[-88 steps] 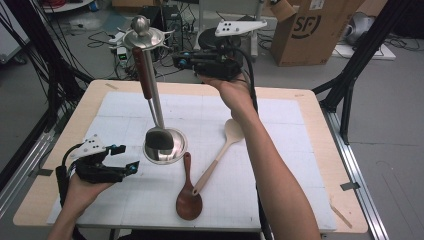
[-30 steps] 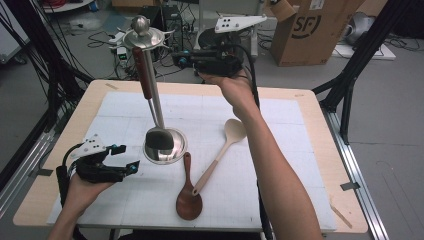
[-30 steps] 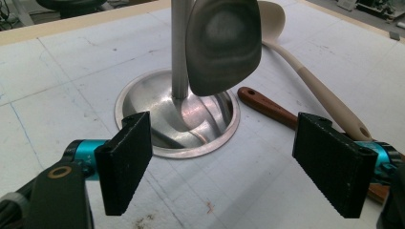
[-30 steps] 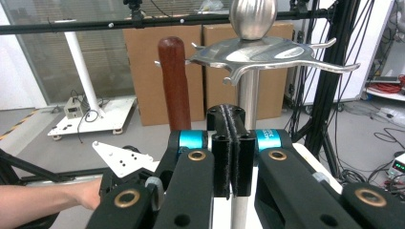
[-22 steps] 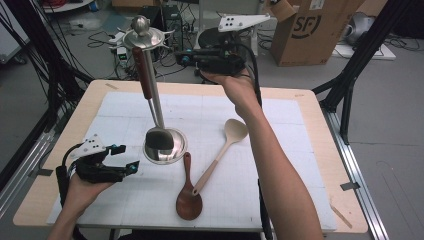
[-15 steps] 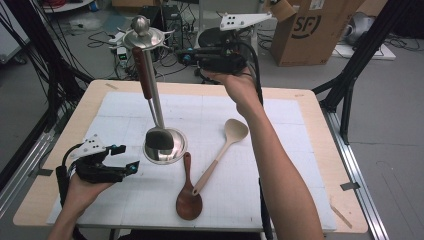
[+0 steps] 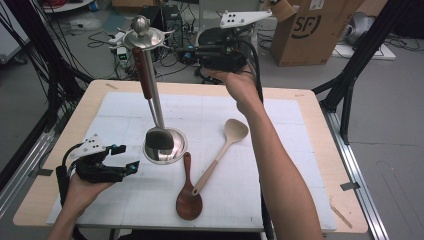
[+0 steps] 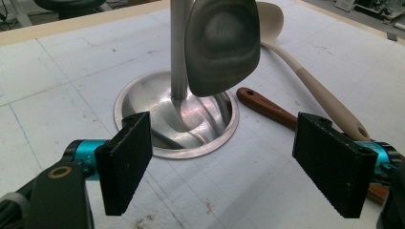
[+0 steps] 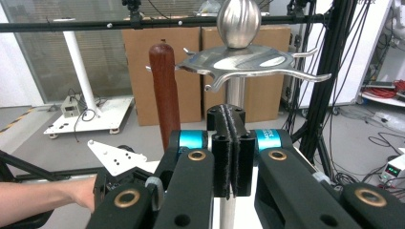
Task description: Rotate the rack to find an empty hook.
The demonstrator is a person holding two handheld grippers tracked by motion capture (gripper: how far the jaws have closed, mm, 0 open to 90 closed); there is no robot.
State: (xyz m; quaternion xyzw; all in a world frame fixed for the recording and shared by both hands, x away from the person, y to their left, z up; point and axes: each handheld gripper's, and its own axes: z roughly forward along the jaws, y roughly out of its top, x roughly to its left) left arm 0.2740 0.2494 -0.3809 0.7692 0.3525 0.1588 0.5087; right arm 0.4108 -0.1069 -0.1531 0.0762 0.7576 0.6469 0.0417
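Observation:
A steel utensil stand [image 7: 156,102] rises from a round base [image 7: 175,152] at the mat's centre left. From its hooked top [image 7: 143,37] hangs a metal spoon with a red-brown handle [image 7: 146,75]; its bowl [image 8: 222,45] dangles above the base [image 8: 143,102]. My right gripper [image 7: 182,52] is held high beside the top [image 9: 243,62], pads pressed together with nothing between them [image 9: 231,143]. Low at the left, my left gripper [image 7: 129,167] stands open and empty, aimed at the base [image 8: 224,167]. A dark wooden spoon [image 7: 189,200] and a pale spoon [image 7: 225,145] lie on the mat.
The white gridded mat [image 7: 280,175] covers a wooden table [image 7: 320,130]. Dark frame posts [image 7: 357,60] stand at the right and left corners. Behind the table are a cardboard box [image 7: 310,27] and floor cables [image 7: 100,32]. The pale spoon's handle [image 8: 315,90] runs close to my left gripper's right jaw.
My right gripper has drifted slightly up and to the right near the stand's top. The left gripper, stand and spoons have stayed put.

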